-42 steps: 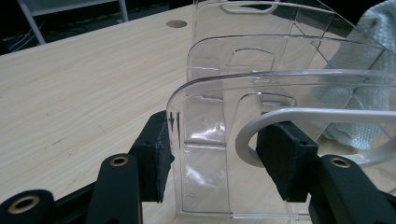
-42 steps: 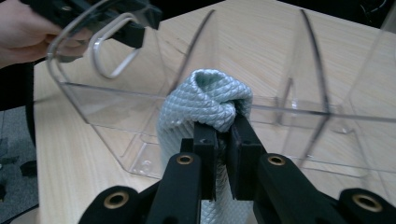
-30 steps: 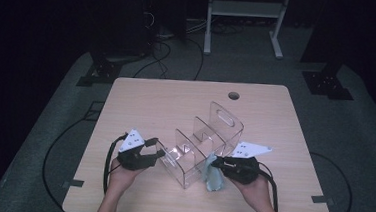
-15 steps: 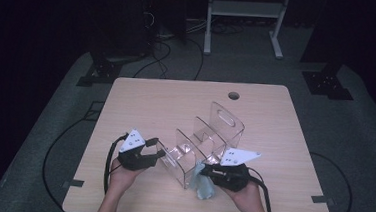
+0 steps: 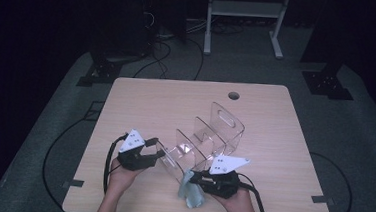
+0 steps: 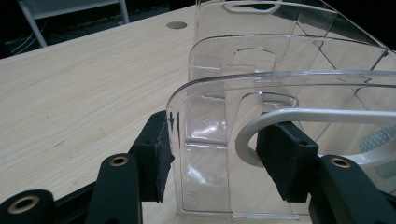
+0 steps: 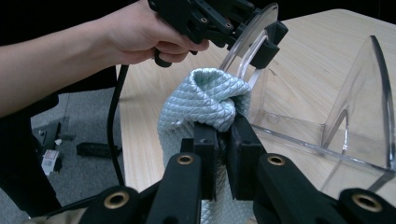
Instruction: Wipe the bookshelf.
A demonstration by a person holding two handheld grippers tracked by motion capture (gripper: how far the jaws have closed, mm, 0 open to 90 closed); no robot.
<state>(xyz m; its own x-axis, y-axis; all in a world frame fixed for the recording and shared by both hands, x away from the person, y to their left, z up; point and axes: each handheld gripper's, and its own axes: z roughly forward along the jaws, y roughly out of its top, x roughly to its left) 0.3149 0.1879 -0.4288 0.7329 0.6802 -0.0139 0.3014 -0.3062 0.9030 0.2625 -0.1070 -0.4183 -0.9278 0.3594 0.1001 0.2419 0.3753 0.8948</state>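
Observation:
A clear plastic rack [image 5: 219, 131] with several upright dividers stands on the wooden table [image 5: 166, 104]. My left gripper [image 5: 158, 155] is shut on the rack's near end wall [image 6: 205, 121], one pad on each side of it [image 7: 268, 41]. My right gripper [image 5: 198, 179] is at the rack's front corner, shut on a pale blue-green quilted cloth [image 5: 190, 192]. In the right gripper view the cloth [image 7: 201, 95] bulges above the closed jaws of the right gripper [image 7: 224, 135], right beside the rack's [image 7: 359, 93] end wall.
A round cable hole [image 5: 234, 95] sits near the table's far edge. Black cables trail from both grippers to the floor. A white metal stand [image 5: 243, 9] is on the floor behind the table. The surroundings are dark.
My right gripper has moved left and toward the table's near edge with the cloth, from the rack's right side to its front corner. The left gripper and the rack have stayed put.

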